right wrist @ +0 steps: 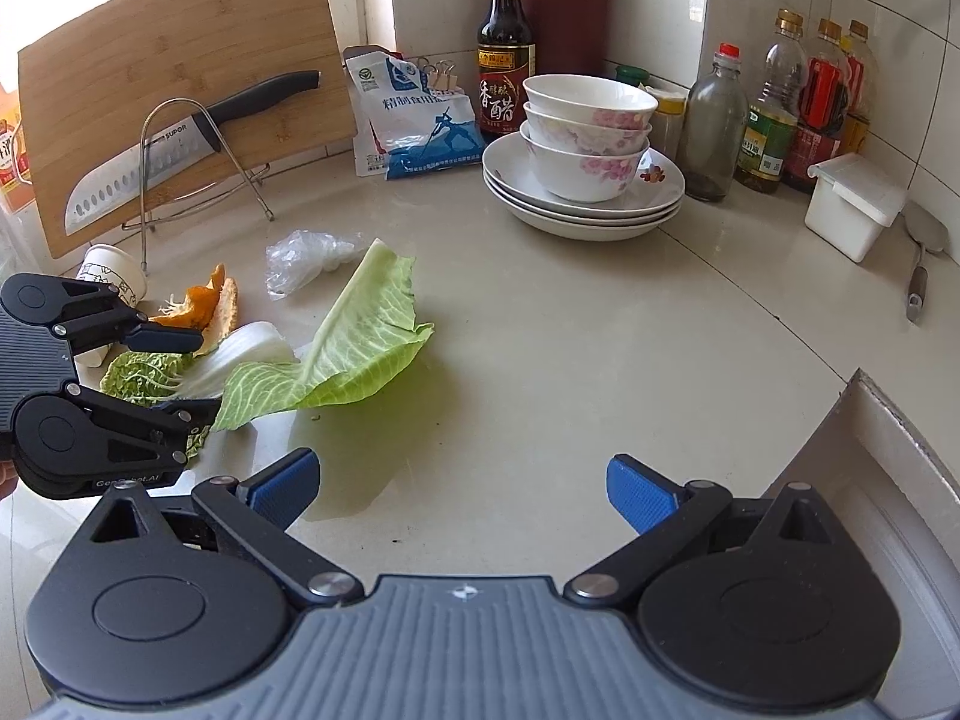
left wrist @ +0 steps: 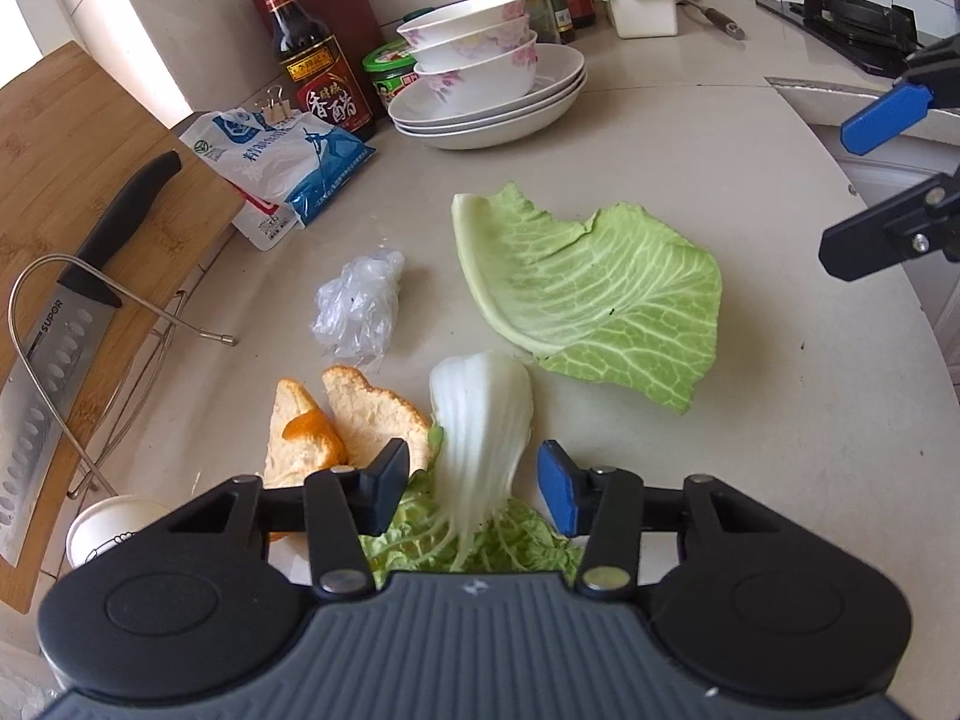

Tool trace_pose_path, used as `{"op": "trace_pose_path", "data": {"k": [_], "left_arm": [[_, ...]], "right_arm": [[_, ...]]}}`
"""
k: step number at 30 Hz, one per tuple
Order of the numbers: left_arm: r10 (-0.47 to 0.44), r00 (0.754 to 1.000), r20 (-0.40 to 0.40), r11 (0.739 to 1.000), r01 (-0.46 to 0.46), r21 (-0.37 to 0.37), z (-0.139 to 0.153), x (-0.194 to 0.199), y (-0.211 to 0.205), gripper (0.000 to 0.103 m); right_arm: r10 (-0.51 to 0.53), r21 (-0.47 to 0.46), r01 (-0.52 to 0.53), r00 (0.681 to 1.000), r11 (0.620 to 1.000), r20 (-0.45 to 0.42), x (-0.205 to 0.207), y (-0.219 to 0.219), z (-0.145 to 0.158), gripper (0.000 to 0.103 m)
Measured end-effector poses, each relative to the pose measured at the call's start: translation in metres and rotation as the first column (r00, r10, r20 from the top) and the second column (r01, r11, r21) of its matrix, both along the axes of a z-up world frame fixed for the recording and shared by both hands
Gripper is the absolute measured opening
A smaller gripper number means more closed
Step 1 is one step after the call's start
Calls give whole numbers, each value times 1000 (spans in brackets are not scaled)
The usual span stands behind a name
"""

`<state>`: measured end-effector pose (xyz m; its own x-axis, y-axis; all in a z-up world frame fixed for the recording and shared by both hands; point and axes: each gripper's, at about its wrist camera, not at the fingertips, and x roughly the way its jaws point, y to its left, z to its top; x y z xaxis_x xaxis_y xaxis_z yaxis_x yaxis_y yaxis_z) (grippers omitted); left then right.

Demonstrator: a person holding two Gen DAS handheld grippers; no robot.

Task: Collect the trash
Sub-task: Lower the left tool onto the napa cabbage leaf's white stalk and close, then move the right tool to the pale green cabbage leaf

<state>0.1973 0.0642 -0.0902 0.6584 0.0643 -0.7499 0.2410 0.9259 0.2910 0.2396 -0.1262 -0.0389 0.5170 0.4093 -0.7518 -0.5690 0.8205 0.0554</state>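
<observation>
A napa cabbage leaf with a white stem lies on the counter. My left gripper straddles the stem, with a small gap showing at each pad, so it stands open. Orange peel lies just left of it, and a crumpled clear plastic bag sits beyond that. A large green cabbage leaf lies to the right. In the right wrist view my right gripper is wide open over bare counter, near the green leaf. A paper cup lies on its side behind the left gripper.
A cutting board leans on a wire rack with a knife on it. A salt bag, vinegar bottle, stacked bowls on plates, oil bottles and a white box line the back. The sink edge lies at right.
</observation>
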Motion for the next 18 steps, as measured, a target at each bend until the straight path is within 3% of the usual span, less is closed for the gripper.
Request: {"op": "trace_pose_path", "data": {"k": [1, 9, 18], "left_arm": [[-2, 1000, -4, 1000, 2, -1, 0, 0, 1, 38], [-7, 1000, -16, 999, 6, -44, 11, -5, 9, 31], [18, 998, -63, 992, -25, -127, 12, -11, 15, 33]], "right_arm": [[1, -2, -1, 1000, 1000, 0, 0, 0, 0, 103], [19, -9, -19, 1000, 1000, 9, 3, 4, 2, 103], [48, -5, -47, 998, 999, 29, 6, 13, 6, 103]]}}
